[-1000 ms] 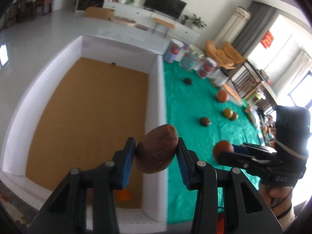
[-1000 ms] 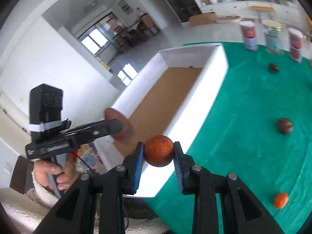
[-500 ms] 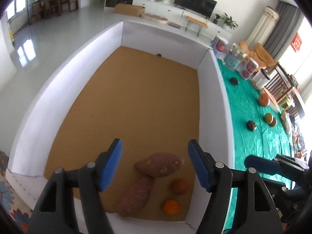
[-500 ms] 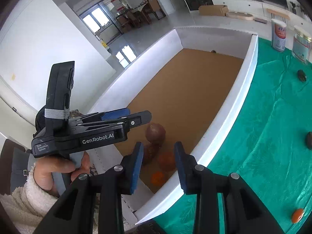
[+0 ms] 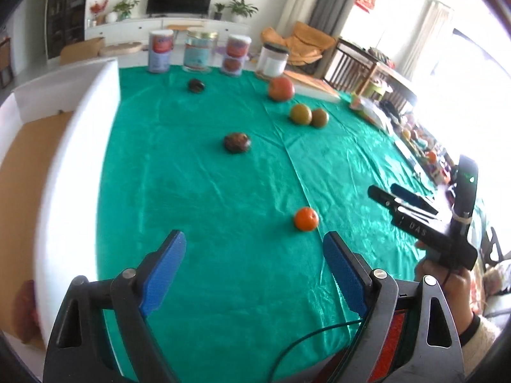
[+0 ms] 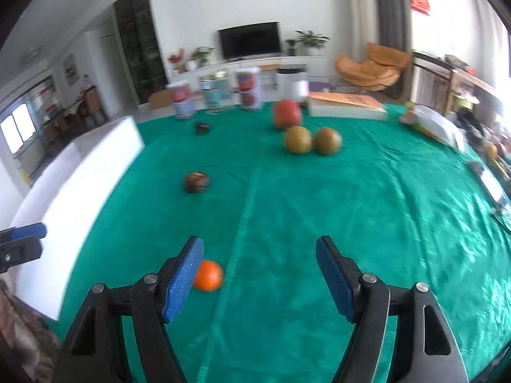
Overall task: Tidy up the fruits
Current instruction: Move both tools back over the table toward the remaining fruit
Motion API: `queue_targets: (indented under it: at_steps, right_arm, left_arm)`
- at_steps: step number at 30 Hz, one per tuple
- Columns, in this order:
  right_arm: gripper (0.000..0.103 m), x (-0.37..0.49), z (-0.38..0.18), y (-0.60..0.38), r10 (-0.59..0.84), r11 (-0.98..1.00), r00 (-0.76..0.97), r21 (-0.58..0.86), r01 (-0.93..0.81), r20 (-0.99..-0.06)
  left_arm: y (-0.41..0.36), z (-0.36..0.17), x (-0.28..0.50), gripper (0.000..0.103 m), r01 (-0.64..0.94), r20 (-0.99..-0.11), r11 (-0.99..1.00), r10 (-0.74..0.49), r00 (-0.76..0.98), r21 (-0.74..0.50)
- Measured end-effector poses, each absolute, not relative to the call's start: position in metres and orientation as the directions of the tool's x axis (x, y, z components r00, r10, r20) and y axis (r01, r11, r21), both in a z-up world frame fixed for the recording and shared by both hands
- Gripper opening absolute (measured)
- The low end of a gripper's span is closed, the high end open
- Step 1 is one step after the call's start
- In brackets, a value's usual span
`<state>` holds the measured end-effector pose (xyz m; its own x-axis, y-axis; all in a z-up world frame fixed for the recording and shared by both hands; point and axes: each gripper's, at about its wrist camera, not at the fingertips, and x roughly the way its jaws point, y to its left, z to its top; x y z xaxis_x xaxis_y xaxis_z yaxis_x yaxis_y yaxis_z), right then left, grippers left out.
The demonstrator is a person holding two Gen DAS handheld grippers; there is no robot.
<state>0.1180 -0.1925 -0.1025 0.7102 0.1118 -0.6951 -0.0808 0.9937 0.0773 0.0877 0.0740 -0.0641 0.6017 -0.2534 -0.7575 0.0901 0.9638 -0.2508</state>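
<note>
Both tongs are spread and empty. The small orange (image 6: 208, 275) rests on the green worktop (image 6: 351, 207), just beside the right tongs' (image 6: 258, 279) left pad, nearer than to the left tongs (image 5: 255, 274).

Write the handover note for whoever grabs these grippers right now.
Left gripper: open, empty, over the green cloth.
Right gripper: open, empty, near the tangerine.
Done: a reddish-brown item lies in the white box at its near corner; the rest of the box is out of view.
Left on the cloth: tangerine, two dark fruits, two green-orange fruits, one big red fruit.
</note>
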Motion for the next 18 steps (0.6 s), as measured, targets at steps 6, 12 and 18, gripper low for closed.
queue_targets:
  at_steps: [6,12,18]
  right_arm:
    - [0.073,0.136,-0.12,-0.269,0.011,0.978,0.697,0.154,0.143,-0.717]
    - [0.073,0.156,-0.141,-0.27,-0.058,0.986,0.676,0.065,0.155,-0.735]
    - [0.073,0.162,-0.158,-0.278,-0.067,0.98,0.635,0.067,0.185,-0.769]
  left_arm:
    - [0.07,-0.123,0.134,0.089,-0.022,-0.781,0.994,-0.068,0.621,-0.104]
    - [0.082,-0.145,0.161,0.089,-0.054,-0.779,0.998,0.016,0.627,-0.023]
    - [0.08,-0.152,0.164,0.091,-0.055,-0.79,0.998,0.024,0.613,-0.012]
